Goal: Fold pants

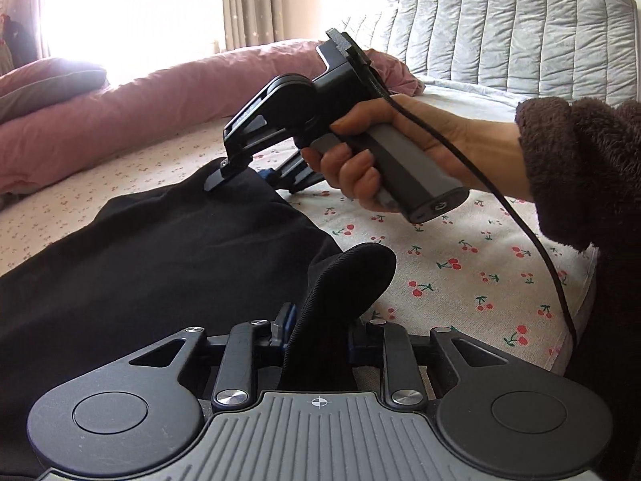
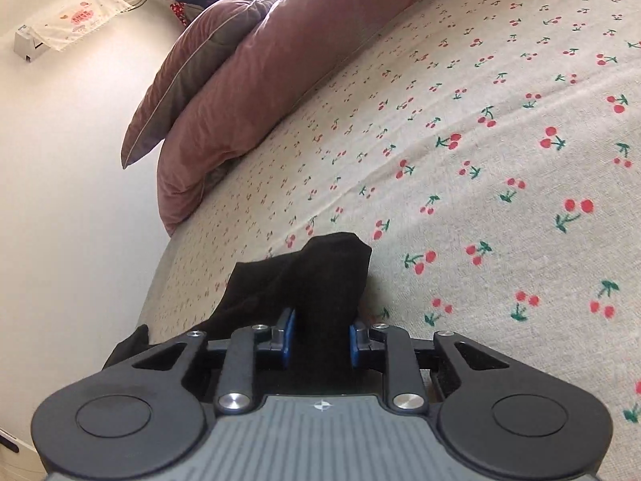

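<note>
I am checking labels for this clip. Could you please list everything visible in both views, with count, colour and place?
pants: one, black, on the sheet, a bunch in each gripper
sheet: one, cream with red cherries, covering the bed
duvet: one, pink, along the far side of the bed
pillow: one, pink and grey, on the duvet end
headboard: one, grey, quilted, at the bed end
curtain: one, beige, beside the bright window
left gripper: black, shut on pants
right gripper: black, shut on pants
hand: one, holding the right gripper's handle
sleeve: one, dark brown, fluffy
</note>
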Tool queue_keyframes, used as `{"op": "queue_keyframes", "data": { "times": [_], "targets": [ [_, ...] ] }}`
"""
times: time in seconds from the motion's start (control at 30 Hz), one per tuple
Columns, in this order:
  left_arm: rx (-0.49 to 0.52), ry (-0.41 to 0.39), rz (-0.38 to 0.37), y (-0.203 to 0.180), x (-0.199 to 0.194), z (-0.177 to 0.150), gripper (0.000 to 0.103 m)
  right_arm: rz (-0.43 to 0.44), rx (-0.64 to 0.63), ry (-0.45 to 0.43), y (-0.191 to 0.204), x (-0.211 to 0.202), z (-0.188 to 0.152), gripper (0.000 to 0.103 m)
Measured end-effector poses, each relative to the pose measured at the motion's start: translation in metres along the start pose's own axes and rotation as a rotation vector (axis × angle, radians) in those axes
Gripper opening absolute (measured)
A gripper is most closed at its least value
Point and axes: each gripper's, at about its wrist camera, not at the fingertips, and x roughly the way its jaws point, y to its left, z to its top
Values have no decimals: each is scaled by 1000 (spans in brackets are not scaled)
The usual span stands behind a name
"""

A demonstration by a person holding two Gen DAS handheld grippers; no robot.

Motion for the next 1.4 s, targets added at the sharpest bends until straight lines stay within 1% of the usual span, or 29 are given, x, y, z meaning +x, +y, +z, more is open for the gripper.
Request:
{"op": "queue_keyframes", "data": {
  "times": [0.03, 0.07, 0.13, 0.17, 0.3, 0.4, 0.5, 0.67, 0.8, 0.9, 1.07, 1.17, 1.3, 1.4],
  "targets": [
    [-14, 3, -2, 2, 0, 1, 18, 1, 10, -9, 0, 3, 1, 12],
    [-28, 6, -5, 3, 0, 2, 15, -21, 20, -17, 0, 6, 2, 6],
    [-43, 9, -1, 6, 1, 5, 9, -26, 74, -26, -2, 6, 3, 5],
    [-56, 12, -8, 7, 0, 7, 8, -30, 80, -35, 0, 3, 3, 5],
    [-89, -1, -32, 5, -6, 17, 6, -30, 76, -58, 5, -12, 7, 4],
    [-123, -18, -68, -1, -8, 27, 6, -22, 75, -77, 3, -33, 11, 3],
    [-155, -26, -123, -13, -4, 36, 6, -39, 114, -99, -8, -57, 20, 3],
    [-180, -42, -226, -43, 10, 47, 6, -101, 251, -139, -47, -111, 32, 4],
    [-182, -50, -310, -62, 20, 49, 6, -137, 322, -181, -73, -154, 29, 4],
    [-174, -51, -346, -65, 23, 49, 6, -153, 336, -194, -78, -168, 26, 4],
    [-214, -53, -370, -49, 19, 45, 6, -153, 334, -198, -70, -169, 25, 5],
    [-255, -91, -360, -37, 5, 38, 6, -117, 318, -207, -57, -170, 29, 5],
    [-314, -154, -338, -9, -19, 32, 6, -75, 303, -218, -33, -164, 34, 6],
    [-365, -180, -314, 14, -35, 26, 6, -53, 280, -220, -9, -149, 35, 7]
  ]
}}
